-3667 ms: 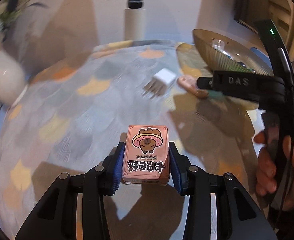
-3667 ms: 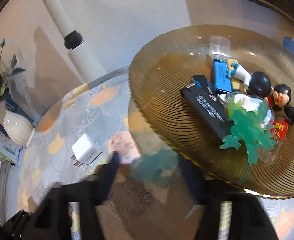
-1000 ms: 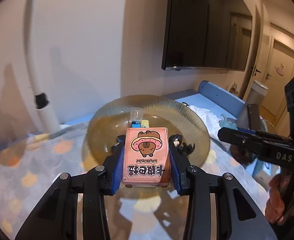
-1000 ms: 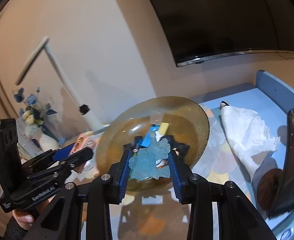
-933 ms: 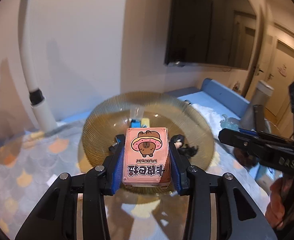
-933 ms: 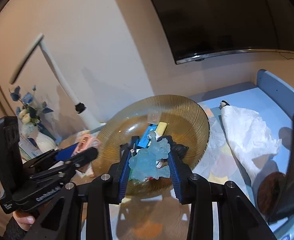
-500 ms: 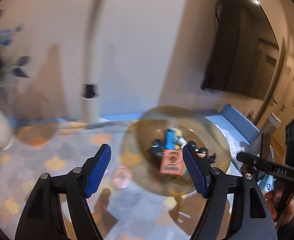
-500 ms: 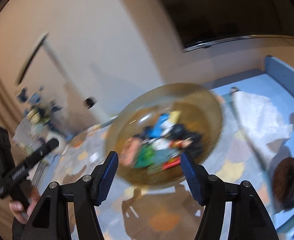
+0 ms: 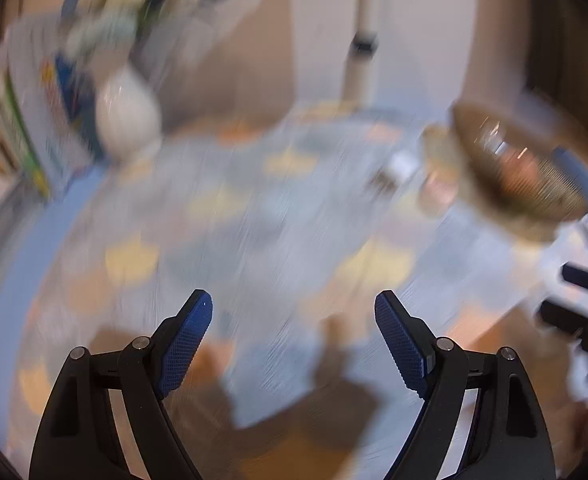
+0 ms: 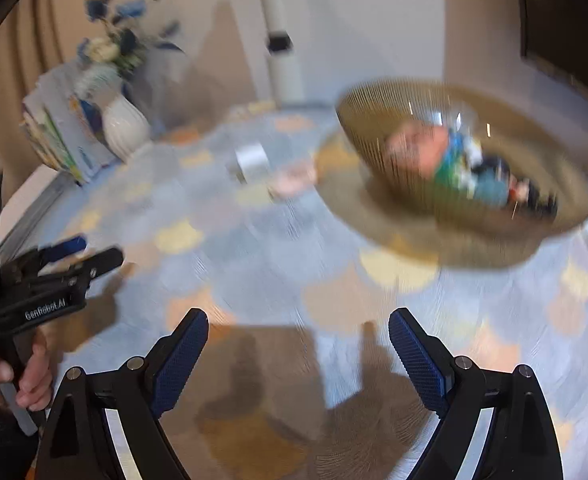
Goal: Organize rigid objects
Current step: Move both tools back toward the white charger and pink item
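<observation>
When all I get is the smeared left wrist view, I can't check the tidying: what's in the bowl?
Observer: The right wrist view looks into the amber bowl: a pink box lies there among green, blue and dark toys.
Operator: Is the right gripper carrying anything?
Observer: No. The right gripper has its jaws opening with nothing between them, only tablecloth beyond.
Operator: What lies outside the bowl?
Observer: A white charger and a small pink item beside it, both on the tablecloth left of the bowl.
</observation>
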`<state>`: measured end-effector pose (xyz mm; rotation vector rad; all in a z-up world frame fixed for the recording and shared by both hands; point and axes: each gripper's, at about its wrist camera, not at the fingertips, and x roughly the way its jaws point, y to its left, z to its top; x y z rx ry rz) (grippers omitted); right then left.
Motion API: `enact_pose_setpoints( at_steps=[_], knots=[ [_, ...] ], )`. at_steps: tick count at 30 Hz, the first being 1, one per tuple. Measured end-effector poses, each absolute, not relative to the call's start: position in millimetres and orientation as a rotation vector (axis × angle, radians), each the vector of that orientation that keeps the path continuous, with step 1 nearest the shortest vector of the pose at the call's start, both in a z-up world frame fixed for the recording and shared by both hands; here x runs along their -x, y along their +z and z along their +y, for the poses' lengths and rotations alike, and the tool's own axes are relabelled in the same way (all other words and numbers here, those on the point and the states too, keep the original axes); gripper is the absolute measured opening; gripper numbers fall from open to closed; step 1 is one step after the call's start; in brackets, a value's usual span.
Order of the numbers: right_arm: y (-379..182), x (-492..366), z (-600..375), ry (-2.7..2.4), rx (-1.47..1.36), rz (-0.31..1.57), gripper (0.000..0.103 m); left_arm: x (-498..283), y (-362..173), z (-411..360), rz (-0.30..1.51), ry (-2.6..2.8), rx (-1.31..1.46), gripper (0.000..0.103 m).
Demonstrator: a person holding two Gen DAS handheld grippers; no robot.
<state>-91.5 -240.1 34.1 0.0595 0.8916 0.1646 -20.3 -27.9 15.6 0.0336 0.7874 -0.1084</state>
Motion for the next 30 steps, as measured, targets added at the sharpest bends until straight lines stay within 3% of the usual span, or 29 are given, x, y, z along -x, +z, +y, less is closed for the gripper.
enact_pose_setpoints(
  at_steps=[2,4,14,30],
  knots=[
    [29.2,84.5,-246.9,0.13,-0.076,0.925,0.091,13.2,5.1,-16.7,0.869,-0.103,0.024,0.085],
    [26.0,80.8,-253.1,0.11,-0.097,0.934,0.091,13.7,12.3,-8.3,0.8,-0.113,0.097,0.091],
    [17.5,74.8,-234.5,0.042,0.053,0.971,0.095,7.3,1.3,-17.1,0.872,-0.087,0.029,0.091],
    [15.3,69.0,-237.4,0.033,0.031,1.019,0.103,14.2,1.5,-22.6,0.874,-0.096,0.01,0.091]
  ],
)
